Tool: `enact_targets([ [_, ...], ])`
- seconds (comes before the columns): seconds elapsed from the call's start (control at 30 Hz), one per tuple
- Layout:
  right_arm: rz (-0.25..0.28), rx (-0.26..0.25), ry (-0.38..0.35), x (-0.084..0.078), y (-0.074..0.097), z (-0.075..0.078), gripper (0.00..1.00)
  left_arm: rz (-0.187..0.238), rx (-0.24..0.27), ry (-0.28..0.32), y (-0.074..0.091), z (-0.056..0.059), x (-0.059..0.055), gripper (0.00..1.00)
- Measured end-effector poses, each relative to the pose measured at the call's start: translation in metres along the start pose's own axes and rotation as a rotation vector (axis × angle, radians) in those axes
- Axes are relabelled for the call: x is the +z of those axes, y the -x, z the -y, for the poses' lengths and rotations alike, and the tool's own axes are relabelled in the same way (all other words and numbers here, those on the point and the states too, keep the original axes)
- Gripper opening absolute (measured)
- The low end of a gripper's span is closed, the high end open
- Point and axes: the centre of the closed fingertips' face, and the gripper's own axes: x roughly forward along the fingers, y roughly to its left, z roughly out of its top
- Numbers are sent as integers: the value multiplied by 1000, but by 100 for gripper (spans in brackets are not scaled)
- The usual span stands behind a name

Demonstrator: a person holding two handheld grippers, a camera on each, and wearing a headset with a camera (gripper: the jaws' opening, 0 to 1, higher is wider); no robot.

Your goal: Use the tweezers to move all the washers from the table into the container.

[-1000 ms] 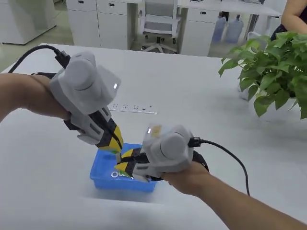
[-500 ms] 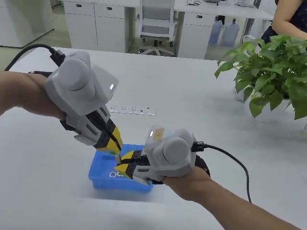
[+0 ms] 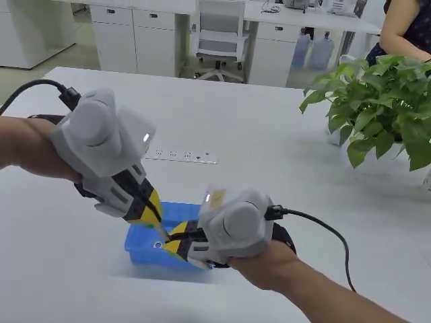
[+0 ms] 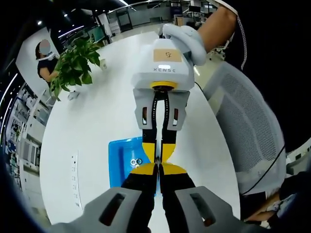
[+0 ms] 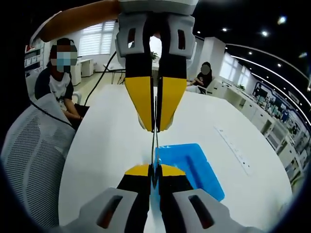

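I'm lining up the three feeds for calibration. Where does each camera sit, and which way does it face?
Head view: on the headset, looking forward and down at the table; left arm, right arm, left tongs and right tongs show, tips at the tray.
Left gripper view: on the left tongs, looking along its shut jaws at the right tongs and right arm.
Right gripper view: on the right tongs, facing the left tongs, tweezers between them.
Shared: all three see the tray.
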Motion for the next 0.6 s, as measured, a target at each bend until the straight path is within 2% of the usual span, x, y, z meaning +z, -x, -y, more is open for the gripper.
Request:
enact_targets([
  [0.17,-26,17,22,0,-3,-4,5,-60,9,-22,-8,6,-16,7],
  [0.2,-43,23,28,-2,-4,-6,5,-62,12,-23,-8,7,-16,7],
  [0.27,-43,25,26,-2,-4,-7,5,-51,12,-16,-8,8,-15,7],
  [0.6,-63,44,29,-4,-8,-12,5,-53,17,11,-7,13,-20,7],
])
